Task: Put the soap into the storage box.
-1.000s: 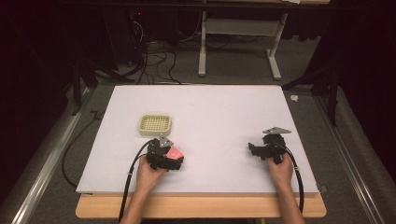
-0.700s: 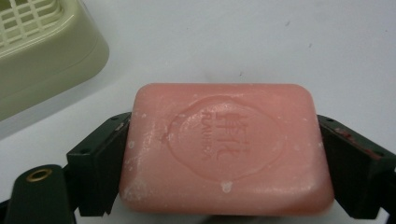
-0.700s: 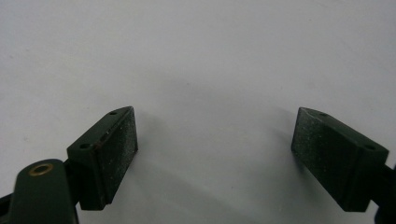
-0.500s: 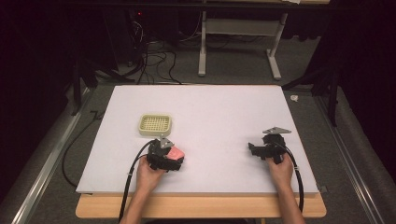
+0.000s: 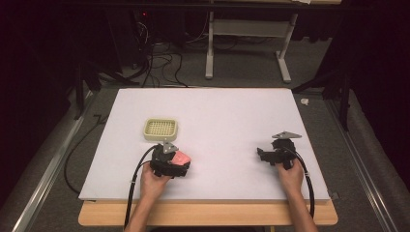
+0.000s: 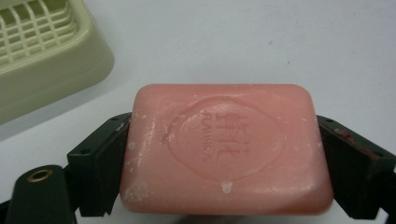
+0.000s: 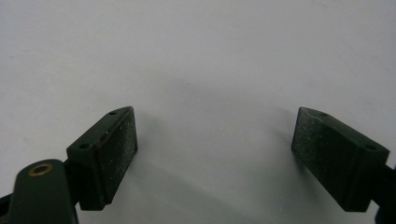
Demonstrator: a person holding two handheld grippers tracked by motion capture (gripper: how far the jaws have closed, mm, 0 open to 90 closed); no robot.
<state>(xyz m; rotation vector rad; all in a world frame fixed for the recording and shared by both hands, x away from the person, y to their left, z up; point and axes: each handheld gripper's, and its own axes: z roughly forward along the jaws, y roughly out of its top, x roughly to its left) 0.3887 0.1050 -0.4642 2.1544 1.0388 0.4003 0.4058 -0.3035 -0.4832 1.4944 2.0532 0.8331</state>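
Observation:
A pink bar of soap (image 6: 224, 147) with an embossed stamp sits between the two black jaws of my left gripper (image 6: 224, 163), which press on its short ends. In the high view the soap (image 5: 182, 158) and the left gripper (image 5: 178, 162) are at the front left of the white board, just in front of a pale green soap dish (image 5: 160, 129) with a grid top. The dish (image 6: 46, 56) lies up and to the left of the soap in the left gripper view. My right gripper (image 7: 217, 154) stands open over bare white board, also at front right in the high view (image 5: 261, 154).
The white board (image 5: 227, 116) lies on a wooden table whose front edge (image 5: 208, 215) shows below it. Black cables (image 5: 140, 179) trail from both grippers toward the person. Beyond the board is a dark floor with cables and a grey stand (image 5: 244, 48).

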